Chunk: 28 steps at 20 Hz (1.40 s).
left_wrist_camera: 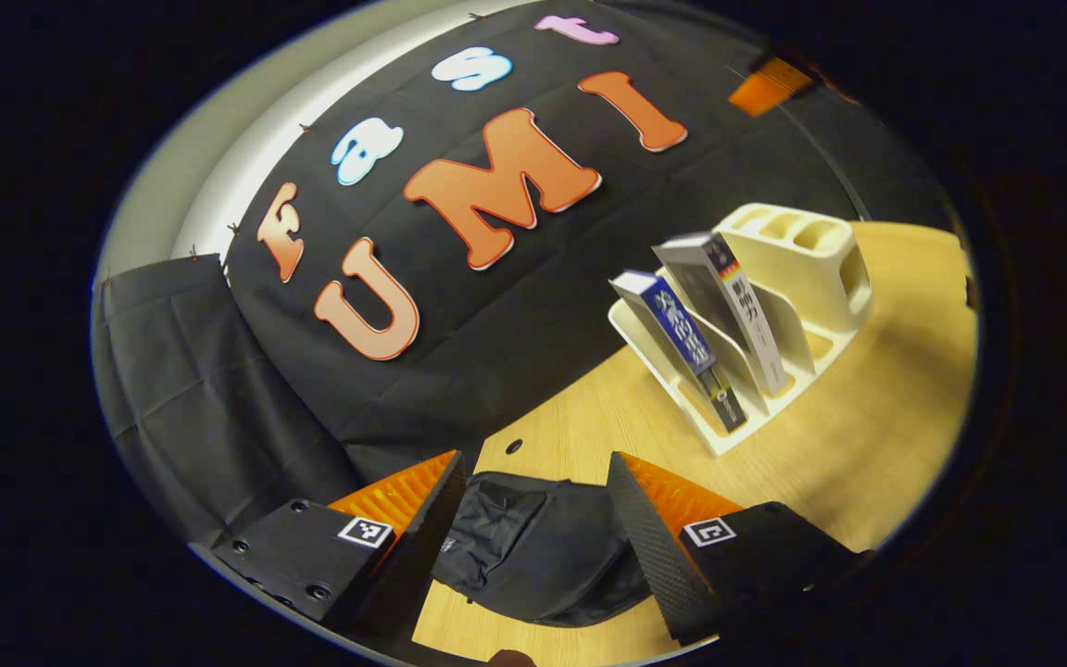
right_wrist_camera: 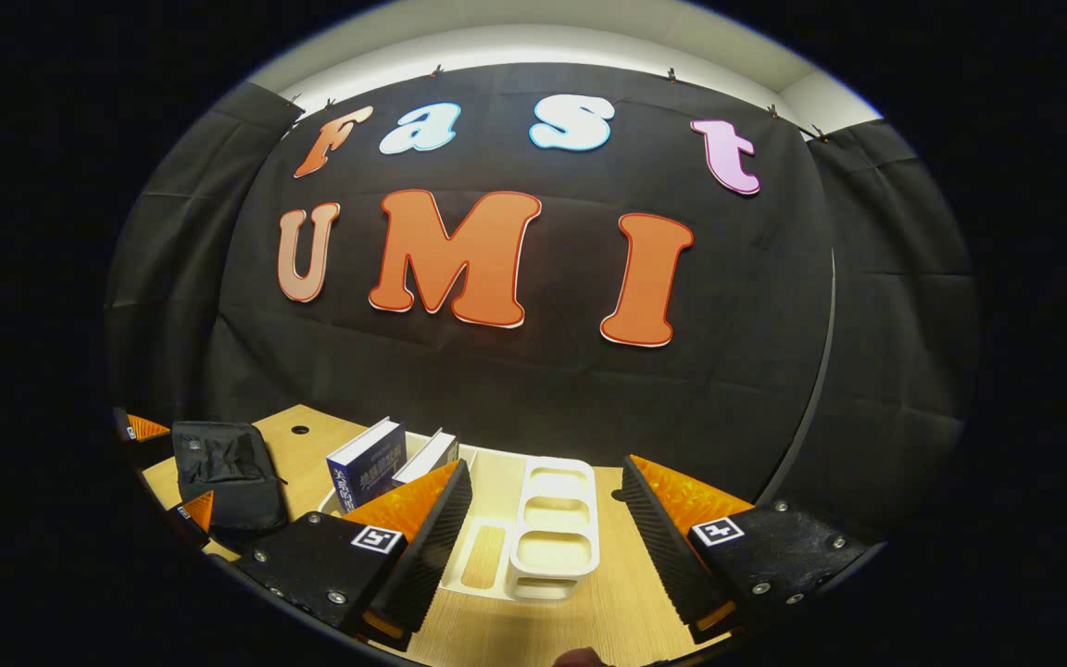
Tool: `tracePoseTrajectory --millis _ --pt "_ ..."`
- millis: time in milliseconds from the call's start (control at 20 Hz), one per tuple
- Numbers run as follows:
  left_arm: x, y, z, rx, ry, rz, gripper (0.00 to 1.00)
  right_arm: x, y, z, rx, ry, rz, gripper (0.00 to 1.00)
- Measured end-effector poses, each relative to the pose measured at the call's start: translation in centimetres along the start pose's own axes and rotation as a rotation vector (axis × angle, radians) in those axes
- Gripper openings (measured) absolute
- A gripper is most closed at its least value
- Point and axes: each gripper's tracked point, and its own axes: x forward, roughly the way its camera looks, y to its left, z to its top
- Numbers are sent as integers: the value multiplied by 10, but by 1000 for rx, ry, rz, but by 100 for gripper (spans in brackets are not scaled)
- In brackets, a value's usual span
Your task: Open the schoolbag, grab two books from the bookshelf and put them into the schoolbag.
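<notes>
A black schoolbag lies on the wooden table, right between and beyond the fingers of my open left gripper. In the right gripper view the same schoolbag sits at the far left, with the left gripper's fingertips on either side of it. A cream bookshelf holds two leaning books, a blue one and a grey-white one. My right gripper stands open above the bookshelf, with the blue book and the pale book to its left.
The wooden table has a small round hole near the bag. The booth's black cloth wall closes off the back of the table. The bookshelf's pen-holder end stands at the far right.
</notes>
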Motion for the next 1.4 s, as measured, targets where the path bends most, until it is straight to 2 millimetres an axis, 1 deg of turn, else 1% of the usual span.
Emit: tracePoseTrajectory --millis 100,300,500,700,800,950,1100,1250,1400 --pt "9 -9 -20 56 35 -4 98 3 -4 -8 -1 19 -10 98" --pt "13 -24 -59 145 104 -18 98 5 -3 -15 -9 32 -13 98" --pt "26 -41 -97 206 176 -43 98 8 1 -15 -15 30 -5 98" --pt "35 -53 -137 224 276 -54 98 10 4 -12 -26 21 4 98" --pt "43 -56 -151 225 311 -47 98 11 4 -10 -29 17 6 98" --pt "52 -47 -156 238 325 -3 97 10 2 -8 -36 9 9 98" --pt "62 -45 -158 261 336 17 97 11 0 -8 -33 10 12 98" --pt "75 -40 -151 288 323 49 96 9 -1 -5 -32 5 19 98" --pt "87 -35 -151 303 332 56 95 7 -4 -3 -36 -1 19 98"
